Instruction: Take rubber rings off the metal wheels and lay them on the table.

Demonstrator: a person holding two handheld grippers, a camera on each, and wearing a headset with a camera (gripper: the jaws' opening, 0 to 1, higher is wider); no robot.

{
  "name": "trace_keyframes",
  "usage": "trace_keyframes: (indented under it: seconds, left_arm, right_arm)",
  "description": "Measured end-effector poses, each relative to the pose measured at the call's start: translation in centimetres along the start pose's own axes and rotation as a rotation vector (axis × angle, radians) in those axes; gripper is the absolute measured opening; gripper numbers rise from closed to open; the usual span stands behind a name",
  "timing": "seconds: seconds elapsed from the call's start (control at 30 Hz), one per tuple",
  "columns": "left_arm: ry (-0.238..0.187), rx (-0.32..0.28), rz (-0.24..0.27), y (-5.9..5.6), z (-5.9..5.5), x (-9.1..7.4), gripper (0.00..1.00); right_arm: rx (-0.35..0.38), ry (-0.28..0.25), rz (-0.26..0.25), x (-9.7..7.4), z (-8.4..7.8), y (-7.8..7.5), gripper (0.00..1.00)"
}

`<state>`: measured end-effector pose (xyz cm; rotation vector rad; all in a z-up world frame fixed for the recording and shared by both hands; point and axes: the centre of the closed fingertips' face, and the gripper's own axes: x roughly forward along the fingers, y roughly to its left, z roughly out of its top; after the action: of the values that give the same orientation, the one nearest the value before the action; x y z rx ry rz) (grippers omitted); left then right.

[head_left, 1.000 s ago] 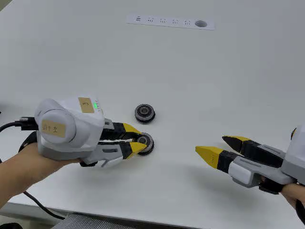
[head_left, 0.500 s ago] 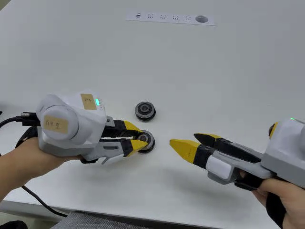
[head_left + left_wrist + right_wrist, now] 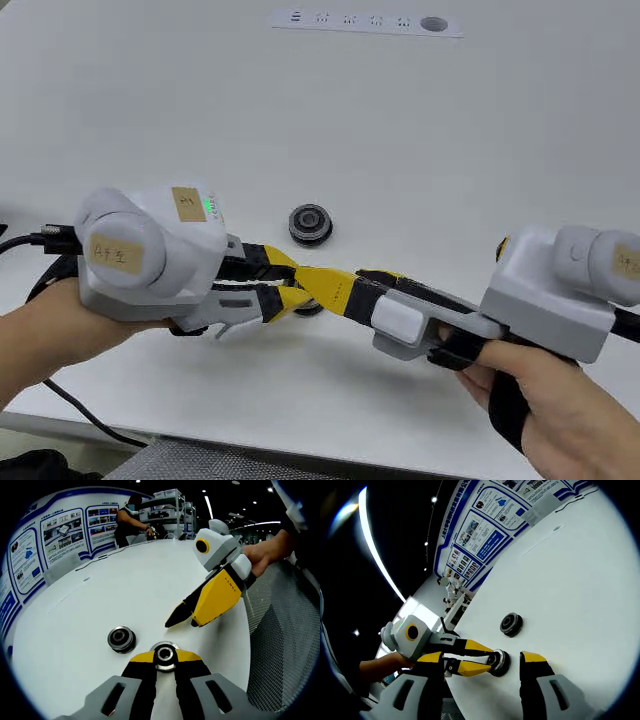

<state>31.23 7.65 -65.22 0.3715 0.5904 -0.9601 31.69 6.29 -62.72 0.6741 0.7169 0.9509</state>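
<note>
White and smooth, the worktop (image 3: 430,130) carries 2 round metal wheels, each a shiny hub inside a black rubber ring. The left tool (image 3: 165,658) has its 2 yellow-tipped jaws clamped on the near wheel (image 3: 165,653), low at the worktop. The right tool (image 3: 481,658) points in from the opposite side with jaws apart. Its wedge-shaped yellow tips sit just beside that wheel, and whether they touch it I cannot tell. The second wheel (image 3: 311,224) stands free, near the first. Each of the 2 hands (image 3: 545,405) wraps a grey plastic tool body, forearms low.
</note>
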Motion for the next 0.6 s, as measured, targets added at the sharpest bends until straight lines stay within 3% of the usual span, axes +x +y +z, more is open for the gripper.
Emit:
trace_keyframes:
  seconds: [0.4, 0.6]
  left_arm:
    - [-0.005, -0.005, -0.004, 0.0, 0.0, 0.0, 0.13]
    - [-0.006, -0.003, -0.007, 0.1, 0.0, 0.0, 0.13]
  right_arm:
    - [0.063, 0.042, 0.036, 1.1, -0.6, 0.8, 0.61]
    - [0.026, 0.102, 0.041, 1.3, -1.6, 1.4, 0.65]
